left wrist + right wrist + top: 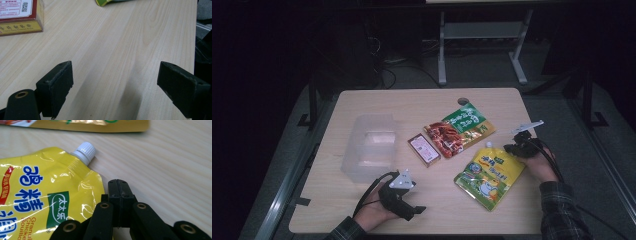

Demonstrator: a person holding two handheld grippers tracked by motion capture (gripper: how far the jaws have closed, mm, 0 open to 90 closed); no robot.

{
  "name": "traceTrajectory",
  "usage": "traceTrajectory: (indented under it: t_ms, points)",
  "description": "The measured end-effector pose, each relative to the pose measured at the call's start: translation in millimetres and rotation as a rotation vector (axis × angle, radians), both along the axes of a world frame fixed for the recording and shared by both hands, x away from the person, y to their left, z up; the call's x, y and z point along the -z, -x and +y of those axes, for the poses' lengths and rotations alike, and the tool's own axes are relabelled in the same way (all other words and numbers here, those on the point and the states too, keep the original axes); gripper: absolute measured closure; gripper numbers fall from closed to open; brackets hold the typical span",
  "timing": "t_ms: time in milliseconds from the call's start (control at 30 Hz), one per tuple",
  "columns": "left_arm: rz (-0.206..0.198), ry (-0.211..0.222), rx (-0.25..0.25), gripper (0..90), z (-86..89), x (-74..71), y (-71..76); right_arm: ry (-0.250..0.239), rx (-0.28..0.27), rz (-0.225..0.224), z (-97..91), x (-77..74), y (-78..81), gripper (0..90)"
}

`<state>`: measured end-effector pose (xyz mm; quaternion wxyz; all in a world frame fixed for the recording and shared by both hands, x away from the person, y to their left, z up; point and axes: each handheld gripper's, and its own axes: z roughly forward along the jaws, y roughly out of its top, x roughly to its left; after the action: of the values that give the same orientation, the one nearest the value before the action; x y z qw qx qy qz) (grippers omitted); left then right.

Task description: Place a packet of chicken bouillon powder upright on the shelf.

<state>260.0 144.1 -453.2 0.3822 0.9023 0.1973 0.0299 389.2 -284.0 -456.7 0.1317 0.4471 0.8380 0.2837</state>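
We see the yellow spouted pouch [42, 195] lying just left of our right gripper [119, 185], whose jaws are pressed together on nothing.

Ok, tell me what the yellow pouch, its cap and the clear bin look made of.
Yellow pouch: glossy plastic film, by its creases and bright glare. Cap: hard white plastic, seemingly, with fine ribs around its side. Clear bin: translucent, faintly frosted plastic, probably rigid; the table shows through its walls.
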Motion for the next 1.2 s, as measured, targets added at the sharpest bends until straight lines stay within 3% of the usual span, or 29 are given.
traceTrajectory:
  t_ms: [33,400,467,533,567,767,867,900,1000,1033,1067,1200]
  points:
    - [0.0,-0.001,0.0,12.6,0.1,-0.1,0.0,-0.018,-0.024,0.006,6.7,1.2,0.4,89.8]
    - [0.001,-0.002,0.003,12.6,0.1,-0.4,0.1,-0.038,-0.166,0.035,52.0,2.5,7.1,89.8]
    - [0.0,-0.004,0.004,12.6,0.2,-0.4,0.0,-0.022,-0.186,0.024,59.6,1.7,8.6,89.7]
    - [-0.001,-0.003,0.003,12.6,0.2,-0.5,0.2,-0.012,-0.186,0.012,61.3,-0.5,9.9,89.8]
    - [-0.001,0.001,-0.001,12.6,0.4,-0.5,0.6,-0.015,-0.173,-0.014,60.3,-8.5,14.7,89.7]
    - [-0.004,0.001,-0.003,12.6,0.9,-0.7,0.2,-0.023,-0.159,-0.044,51.9,-25.1,33.3,89.8]
    - [-0.002,0.005,-0.006,12.5,1.1,-0.9,0.6,-0.025,-0.138,-0.022,46.4,-27.1,52.7,89.8]
    - [-0.004,0.007,-0.005,12.5,1.2,-0.7,0.4,-0.025,-0.138,-0.022,46.4,-27.1,52.7,89.8]
    - [-0.003,0.004,-0.006,12.6,1.1,-1.2,0.2,-0.007,-0.129,0.008,40.7,-21.6,72.6,89.7]
    - [-0.003,0.004,-0.006,12.6,1.1,-1.2,0.2,-0.007,-0.129,0.008,40.7,-21.6,72.6,89.7]
    - [-0.004,0.008,-0.008,12.6,1.1,-1.1,0.4,0.016,-0.114,0.019,36.9,-20.7,83.2,89.7]
    - [0.0,0.003,-0.008,12.6,1.4,-0.9,0.0,0.019,-0.084,0.029,28.3,-18.8,97.8,89.7]
